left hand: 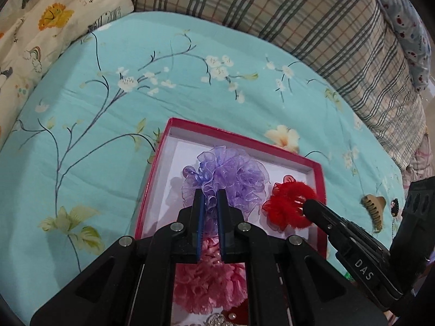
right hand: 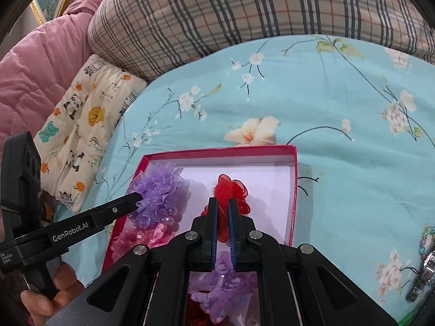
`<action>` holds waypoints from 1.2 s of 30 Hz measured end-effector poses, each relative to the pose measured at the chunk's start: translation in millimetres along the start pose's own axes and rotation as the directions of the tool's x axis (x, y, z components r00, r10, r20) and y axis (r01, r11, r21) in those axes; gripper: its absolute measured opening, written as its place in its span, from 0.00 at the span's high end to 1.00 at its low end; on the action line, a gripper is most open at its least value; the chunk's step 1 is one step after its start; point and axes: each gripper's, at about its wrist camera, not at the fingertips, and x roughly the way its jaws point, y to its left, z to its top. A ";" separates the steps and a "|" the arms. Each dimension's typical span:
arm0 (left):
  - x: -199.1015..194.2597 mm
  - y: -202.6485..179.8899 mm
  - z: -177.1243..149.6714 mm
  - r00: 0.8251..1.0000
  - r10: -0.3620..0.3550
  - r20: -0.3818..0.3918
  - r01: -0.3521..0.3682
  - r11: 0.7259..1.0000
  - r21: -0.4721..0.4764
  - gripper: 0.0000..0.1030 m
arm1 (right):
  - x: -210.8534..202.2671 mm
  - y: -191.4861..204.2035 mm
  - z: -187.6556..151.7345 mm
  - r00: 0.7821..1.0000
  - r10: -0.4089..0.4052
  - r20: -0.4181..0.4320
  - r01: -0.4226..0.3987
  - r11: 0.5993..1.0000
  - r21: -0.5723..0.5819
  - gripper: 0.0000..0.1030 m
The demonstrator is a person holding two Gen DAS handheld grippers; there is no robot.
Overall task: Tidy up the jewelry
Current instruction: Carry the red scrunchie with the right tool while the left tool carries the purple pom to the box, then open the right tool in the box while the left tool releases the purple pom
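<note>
A red box (left hand: 316, 175) with a white inside lies on the blue floral bedsheet; it also shows in the right wrist view (right hand: 295, 179). My left gripper (left hand: 210, 197) is shut on a purple organza hair flower (left hand: 239, 179) inside the box, also seen in the right wrist view (right hand: 160, 190). My right gripper (right hand: 223, 203) is shut on a red fuzzy hair clip with red organza (right hand: 227, 187) inside the box, also seen in the left wrist view (left hand: 288, 206). A pink flower (left hand: 209, 279) lies nearer in the box.
A tan claw clip (left hand: 376, 209) lies on the sheet right of the box. A beaded bracelet and watch (right hand: 424, 266) lie at the right edge. A plaid pillow (right hand: 244, 13) and a cartoon-print cushion (right hand: 81, 125) border the bed.
</note>
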 end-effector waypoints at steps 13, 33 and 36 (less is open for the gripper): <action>6.4 0.4 -2.1 0.999 0.013 -0.038 -0.013 1.000 -0.001 0.88 | 1.6 -7.0 -3.7 1.000 -0.018 -0.018 0.018 1.000 0.006 0.80; -25.0 -22.5 -24.5 1.000 -0.015 -0.022 0.016 0.999 0.042 0.67 | -63.8 -20.2 -26.7 0.998 -0.049 0.041 0.048 0.999 0.011 0.66; -30.0 -34.1 -30.3 0.999 -0.029 -0.026 0.030 0.998 0.058 0.67 | -76.8 -30.6 -33.0 0.997 -0.063 0.047 0.062 0.998 0.026 0.65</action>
